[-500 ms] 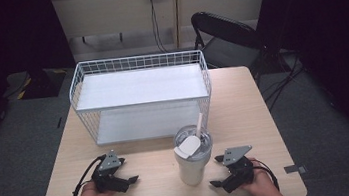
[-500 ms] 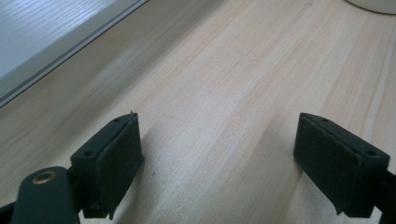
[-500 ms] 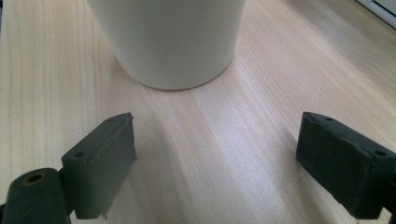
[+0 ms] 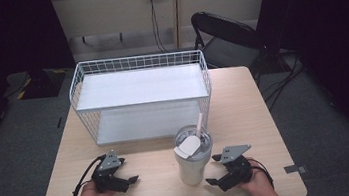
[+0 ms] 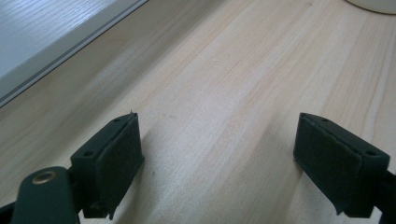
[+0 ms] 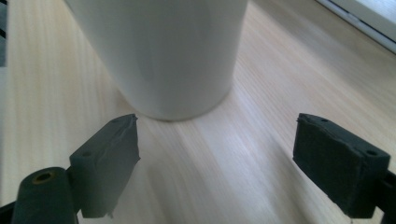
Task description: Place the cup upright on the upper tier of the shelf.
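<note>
A white tumbler (image 4: pixel 193 156) with a clear lid and a pale straw stands upright on the wooden table (image 4: pixel 249 104), near its front edge. My right gripper (image 4: pixel 215 170) rests on the table just right of it, open, jaws pointing at the cup. In the right gripper view the tumbler's white wall (image 6: pixel 163 51) stands a short way beyond the empty gap between the pads. My left gripper (image 4: pixel 131 177) lies open on the table at the front left, with bare wood between its pads (image 5: pixel 116 158). The tumbler's base (image 5: pixel 373 4) peeks in at the top right of the left gripper view.
A white wire basket shelf (image 4: pixel 138 62) with two white boards stands across the middle of the table, behind the tumbler. Its lower board (image 5: pixel 42 32) shows at the left gripper view's top left. A black folding chair (image 4: pixel 225 34) stands beyond the table's far right corner.
</note>
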`<state>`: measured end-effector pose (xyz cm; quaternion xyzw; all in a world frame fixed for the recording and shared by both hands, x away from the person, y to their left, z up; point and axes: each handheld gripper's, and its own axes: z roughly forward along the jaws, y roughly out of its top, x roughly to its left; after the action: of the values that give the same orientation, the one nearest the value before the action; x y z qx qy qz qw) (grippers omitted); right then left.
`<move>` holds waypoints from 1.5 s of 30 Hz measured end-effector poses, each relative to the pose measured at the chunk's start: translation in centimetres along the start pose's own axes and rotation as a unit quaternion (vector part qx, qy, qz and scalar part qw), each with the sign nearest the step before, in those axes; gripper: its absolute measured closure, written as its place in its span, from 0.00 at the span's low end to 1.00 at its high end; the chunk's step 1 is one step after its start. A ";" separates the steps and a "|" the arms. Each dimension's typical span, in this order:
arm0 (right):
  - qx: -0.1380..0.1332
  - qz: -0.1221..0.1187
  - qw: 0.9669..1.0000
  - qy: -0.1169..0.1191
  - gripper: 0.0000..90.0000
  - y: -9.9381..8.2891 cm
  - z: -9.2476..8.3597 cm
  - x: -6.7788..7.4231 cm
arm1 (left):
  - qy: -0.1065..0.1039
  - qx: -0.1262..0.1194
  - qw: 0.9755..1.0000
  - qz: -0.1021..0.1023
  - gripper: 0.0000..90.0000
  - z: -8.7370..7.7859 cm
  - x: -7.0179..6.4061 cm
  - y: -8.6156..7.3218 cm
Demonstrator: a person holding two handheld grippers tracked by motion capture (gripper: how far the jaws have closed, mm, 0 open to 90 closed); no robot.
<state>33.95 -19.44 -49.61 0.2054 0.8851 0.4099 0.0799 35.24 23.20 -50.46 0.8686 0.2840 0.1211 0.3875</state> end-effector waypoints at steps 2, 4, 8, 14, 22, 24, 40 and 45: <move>-0.002 -0.005 1.000 0.005 0.16 0.3 -0.1 0.2 | 0.000 0.000 1.000 0.000 0.16 0.0 0.0 0.0; -0.002 -0.010 1.000 0.008 0.16 0.6 -0.3 0.5 | 0.000 0.000 1.000 0.000 0.16 0.0 0.0 0.0; -0.009 -0.011 1.000 0.017 0.16 1.0 -0.4 0.8 | 0.000 0.000 1.000 0.000 0.16 0.0 0.0 0.0; -0.043 0.002 0.999 0.033 0.16 1.8 -1.0 0.9 | 0.000 0.000 1.000 0.000 0.16 0.0 0.0 0.0; -0.052 -0.007 0.998 0.029 0.15 2.6 -1.3 1.0 | 0.000 0.000 1.000 0.000 0.16 0.0 0.0 0.0; -0.054 -0.010 0.998 0.027 0.15 2.9 -1.3 1.0 | 0.000 0.000 1.000 0.000 0.16 0.0 0.0 0.0; -0.102 -0.007 0.994 0.040 0.15 4.3 -1.9 1.0 | 0.000 0.000 1.000 0.000 0.16 0.0 0.0 0.0; -0.106 -0.005 0.993 0.045 0.15 4.5 -1.7 1.1 | 0.000 0.000 1.000 0.000 0.16 0.0 0.0 0.0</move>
<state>33.74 -17.52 -45.04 0.1728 0.8403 0.5099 0.0638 35.24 23.21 -50.45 0.8688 0.2839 0.1210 0.3873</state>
